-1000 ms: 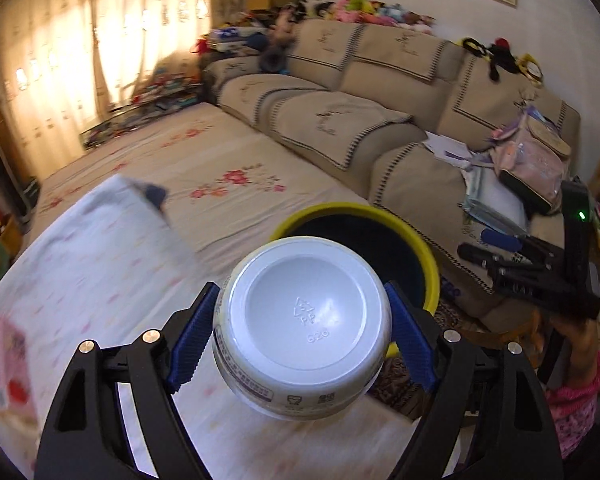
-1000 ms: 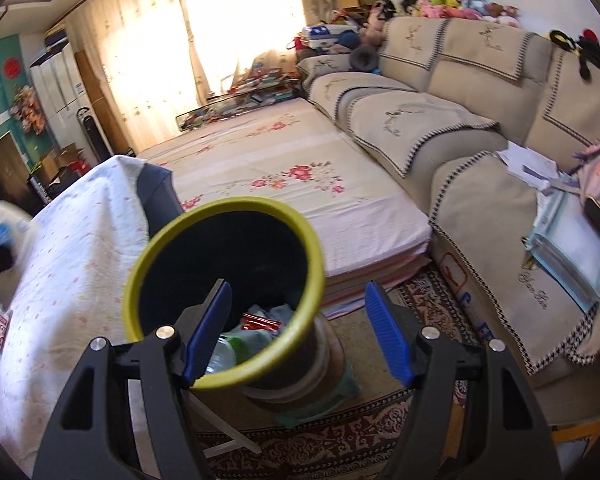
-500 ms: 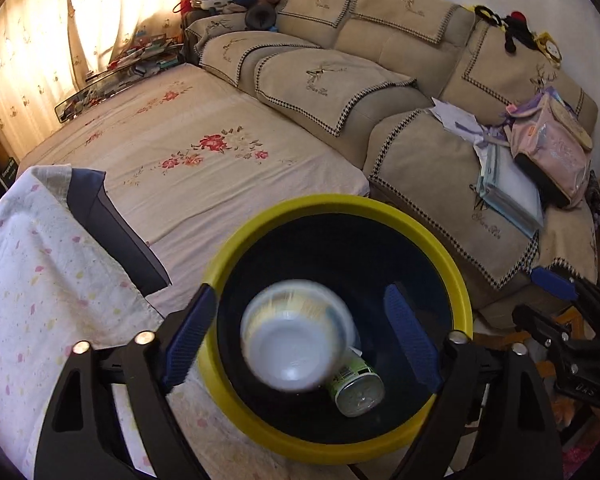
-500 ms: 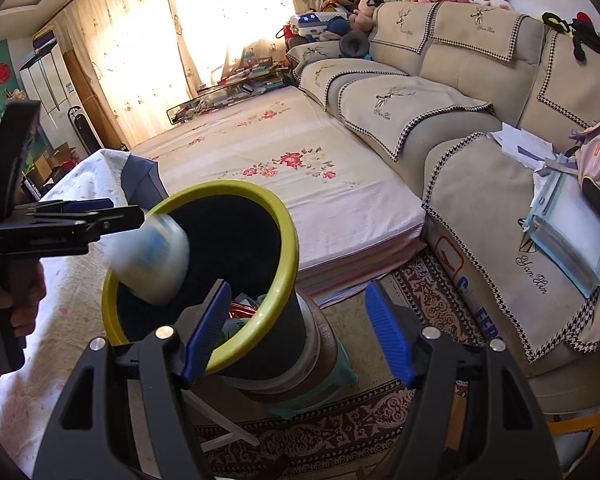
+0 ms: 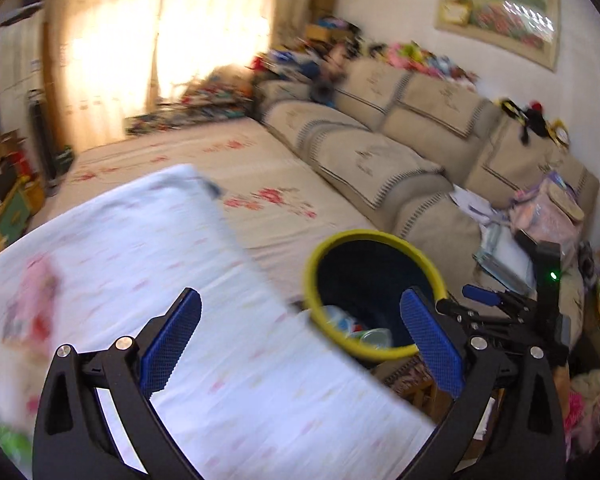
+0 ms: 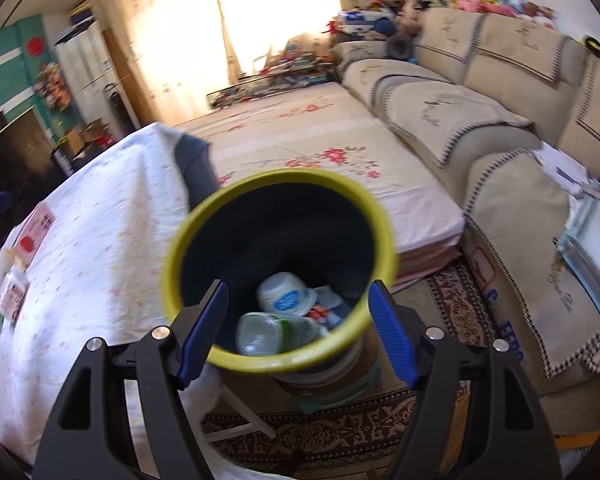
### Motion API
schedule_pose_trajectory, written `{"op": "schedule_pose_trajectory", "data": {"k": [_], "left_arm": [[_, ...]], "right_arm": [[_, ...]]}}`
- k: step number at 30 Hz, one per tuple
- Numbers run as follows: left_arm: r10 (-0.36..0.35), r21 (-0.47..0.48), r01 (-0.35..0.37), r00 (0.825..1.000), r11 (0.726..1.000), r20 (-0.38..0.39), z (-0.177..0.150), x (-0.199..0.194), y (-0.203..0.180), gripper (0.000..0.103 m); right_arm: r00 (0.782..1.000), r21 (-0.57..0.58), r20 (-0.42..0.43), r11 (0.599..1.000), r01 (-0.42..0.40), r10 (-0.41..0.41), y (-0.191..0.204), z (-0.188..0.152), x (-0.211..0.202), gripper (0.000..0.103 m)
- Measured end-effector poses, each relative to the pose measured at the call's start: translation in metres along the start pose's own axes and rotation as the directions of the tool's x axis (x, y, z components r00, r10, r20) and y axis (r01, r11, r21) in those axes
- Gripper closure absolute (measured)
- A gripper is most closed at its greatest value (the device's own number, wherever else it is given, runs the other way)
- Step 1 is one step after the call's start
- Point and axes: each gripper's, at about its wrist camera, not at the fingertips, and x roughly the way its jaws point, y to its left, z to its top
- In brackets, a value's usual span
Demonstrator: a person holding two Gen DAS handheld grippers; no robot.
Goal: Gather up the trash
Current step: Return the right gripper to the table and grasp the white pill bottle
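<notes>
White cup (image 6: 286, 298) dropped into bin (image 6: 276, 360) (below right fingers (image 6: 392, 340))

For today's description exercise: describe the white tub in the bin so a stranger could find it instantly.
Find the yellow-rimmed dark bin between the cloth-covered table and the beige sofa. Among the trash at its bottom lies the white tub. Unlike the clear green-labelled bottle beside it, it is opaque white with a blue label.
</notes>
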Motion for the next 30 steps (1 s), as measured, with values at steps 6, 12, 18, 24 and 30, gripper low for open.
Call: {"op": "schedule_pose_trajectory", "data": {"k": [6,12,18,24,30], "left_arm": [[0.244,-0.106,-0.238,0.969,0.965,0.047,-0.063,-0.093,0.072,0.005],[0.389,-0.276,-0.372,0.921,0.886,0.007,-0.127,-0.162,0.149,0.005],[0.432,-0.355,-0.405,0.902,0.842,-0.005,-0.164,-0.194,0.186,0.005],[0.430,-0.370,-0.396,0.903,0.841,0.012,-0.166,-0.196,0.184,0.005],[0.409,-0.380,-0.375,0.912,0.846,0.010,-0.172,-0.196,0.189,0.005]], "right_arm": [[0.995,-0.157,-0.027,0.983,-0.097,0.094,0.086,0.007,0.008,0.032],[0.976,-0.287,-0.054,0.933,-0.217,0.211,0.190,0.009,0.009,0.032],[0.945,-0.374,-0.089,0.868,-0.326,0.316,0.295,-0.003,0.007,0.032],[0.923,-0.407,-0.148,0.829,-0.385,0.356,0.364,-0.023,0.015,0.032],[0.935,-0.408,-0.202,0.843,-0.351,0.292,0.400,-0.035,0.038,0.032]]}}
